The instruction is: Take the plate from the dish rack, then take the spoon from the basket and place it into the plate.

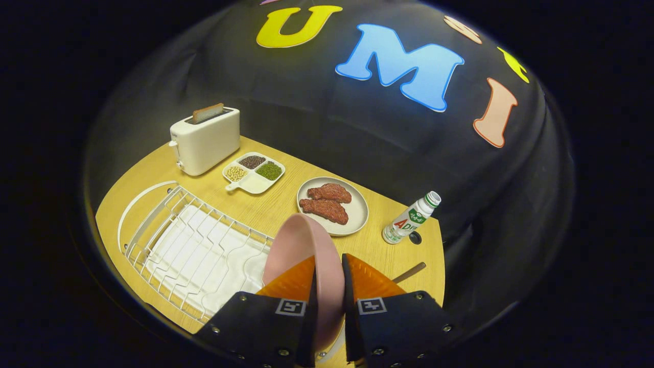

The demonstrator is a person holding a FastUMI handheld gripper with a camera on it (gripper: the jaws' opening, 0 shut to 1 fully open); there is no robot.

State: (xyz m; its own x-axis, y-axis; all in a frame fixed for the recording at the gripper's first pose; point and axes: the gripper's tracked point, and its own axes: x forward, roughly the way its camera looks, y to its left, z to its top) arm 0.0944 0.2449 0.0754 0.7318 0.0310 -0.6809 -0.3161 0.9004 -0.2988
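A pink plate (299, 245) stands on edge between my fingers, held up above the table. My gripper (329, 278) is shut on the plate's rim, one finger on each face. The white wire dish rack (189, 245) lies just to the left of the fingers, with nothing standing in its slots. A brown wooden handle (410, 272), maybe the spoon's, pokes out from behind the right finger; the basket is hidden.
Beyond the fingers sits a grey plate with two pieces of meat (333, 204). A white bottle (411, 219) lies tilted to its right. At the back stand a white toaster (205, 139) and a divided dish of beans (254, 171). The wooden table (265, 204) ends near the bottle.
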